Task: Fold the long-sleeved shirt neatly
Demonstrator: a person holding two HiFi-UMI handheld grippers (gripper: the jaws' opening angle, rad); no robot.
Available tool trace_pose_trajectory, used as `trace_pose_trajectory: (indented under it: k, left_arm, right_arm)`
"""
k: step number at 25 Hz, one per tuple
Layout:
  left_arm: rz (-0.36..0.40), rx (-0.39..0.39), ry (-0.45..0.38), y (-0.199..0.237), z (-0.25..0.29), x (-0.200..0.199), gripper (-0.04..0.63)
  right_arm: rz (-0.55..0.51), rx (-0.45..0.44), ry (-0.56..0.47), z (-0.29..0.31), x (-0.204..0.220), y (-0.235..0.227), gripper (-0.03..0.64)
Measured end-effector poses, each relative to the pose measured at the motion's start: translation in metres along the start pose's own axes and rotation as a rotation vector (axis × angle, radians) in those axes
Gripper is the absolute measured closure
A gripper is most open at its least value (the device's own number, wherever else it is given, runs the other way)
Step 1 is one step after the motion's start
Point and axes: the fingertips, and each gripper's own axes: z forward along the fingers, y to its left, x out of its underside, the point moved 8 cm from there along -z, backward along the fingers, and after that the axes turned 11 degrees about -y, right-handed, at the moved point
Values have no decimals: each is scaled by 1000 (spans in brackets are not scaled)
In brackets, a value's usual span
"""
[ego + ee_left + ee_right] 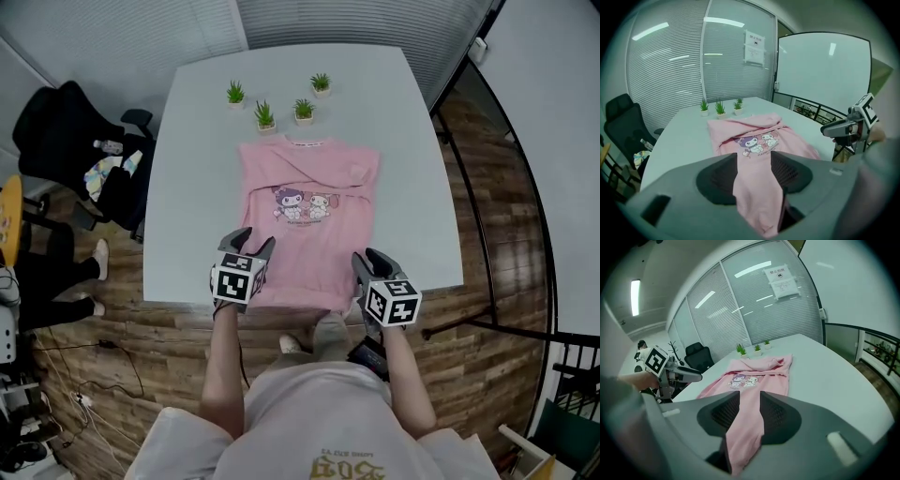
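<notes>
A pink long-sleeved shirt [307, 216] with a cartoon print lies on the pale table [197, 187], sleeves folded across its chest and collar towards the plants. My left gripper [251, 251] is shut on the near hem at its left corner, and pink cloth [759, 140] is bunched between the pads [787, 174]. My right gripper [367, 267] is shut on the hem's right corner, with fabric [754, 373] running up between its pads [774, 414]. Both corners sit at the table's near edge. Each gripper shows in the other's view, the right gripper [848, 126] and the left gripper [670, 373].
Small potted plants [265, 114] stand in a cluster at the table's far side, just beyond the collar. A black office chair [66, 131] with items on it is left of the table. A black railing [487, 244] runs on the right, over wooden floor.
</notes>
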Motion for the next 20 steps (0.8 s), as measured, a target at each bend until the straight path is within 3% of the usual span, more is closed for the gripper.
trace_pose_trajectory:
  k: [9, 20]
  left_arm:
    - [-23, -23, 27, 13, -44, 36, 370]
    - [-61, -6, 111, 10, -78, 94, 371]
  right_arm:
    - [-14, -8, 45, -17, 35, 32, 476]
    - [-14, -5, 134, -41, 76, 36, 463]
